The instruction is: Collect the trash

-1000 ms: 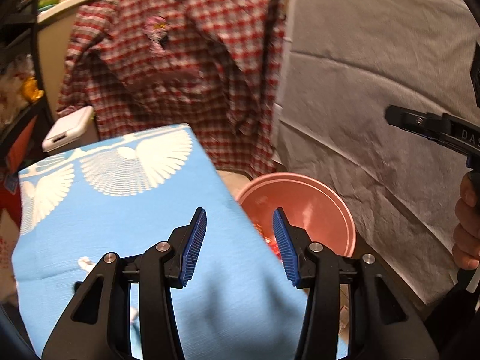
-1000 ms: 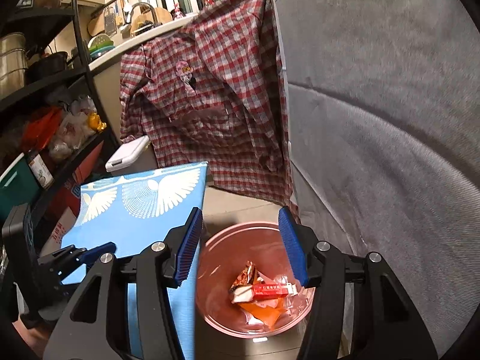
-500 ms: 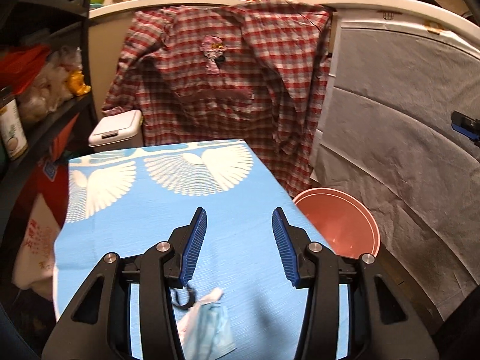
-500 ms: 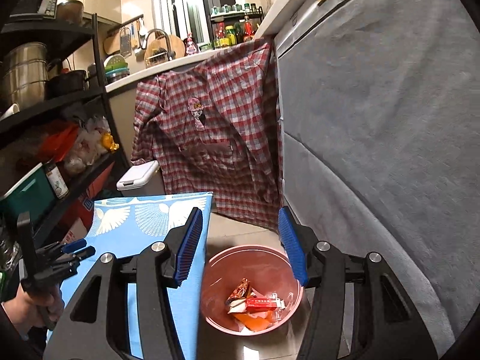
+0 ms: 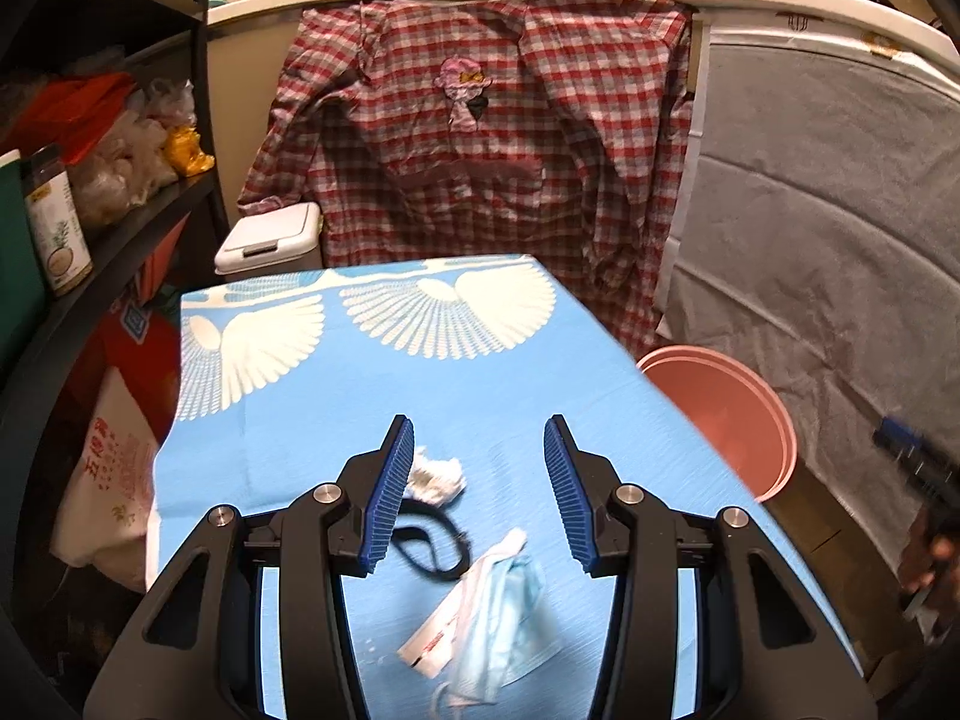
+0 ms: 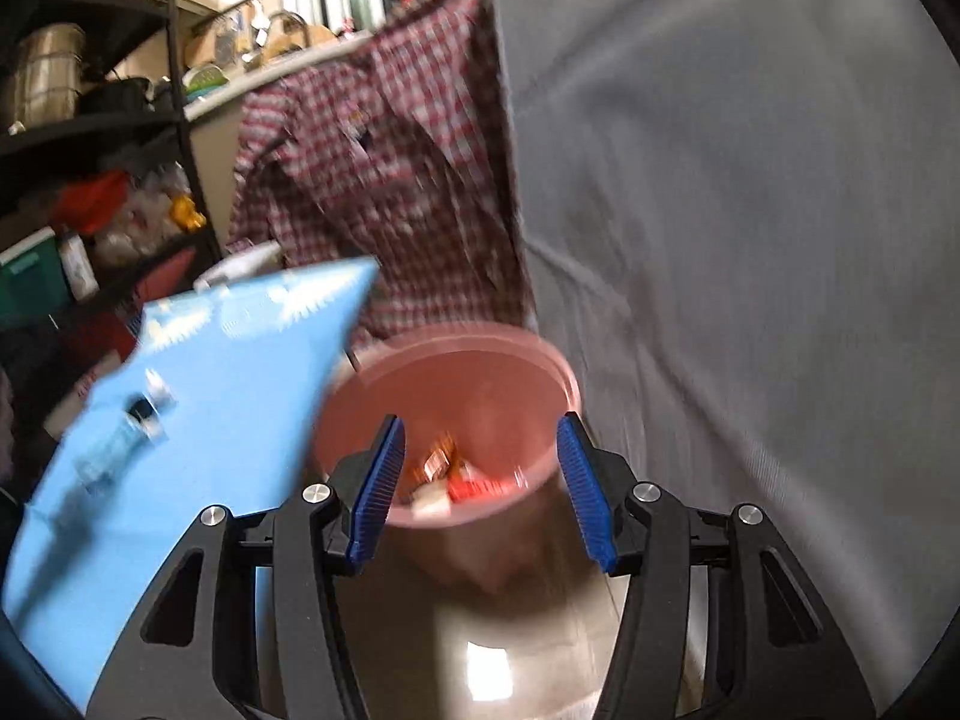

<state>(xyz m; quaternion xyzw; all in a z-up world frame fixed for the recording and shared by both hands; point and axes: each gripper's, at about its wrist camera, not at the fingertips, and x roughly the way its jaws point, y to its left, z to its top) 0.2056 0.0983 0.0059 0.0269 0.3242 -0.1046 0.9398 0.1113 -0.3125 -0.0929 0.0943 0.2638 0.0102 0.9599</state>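
Below the left tongs (image 5: pixel 479 492), which gape half open and empty, a mask (image 5: pixel 510 618) lies on the blue worktop (image 5: pixel 300 420), its long axis slanting toward the camera; a tissue wad (image 5: pixel 435 477) and black loop (image 5: pixel 432 546) lie just beyond it.

Over in the right view, the right tongs (image 6: pixel 480 489) gape empty above the pink bin (image 6: pixel 540 372), well apart from the mask. Left is nearer.
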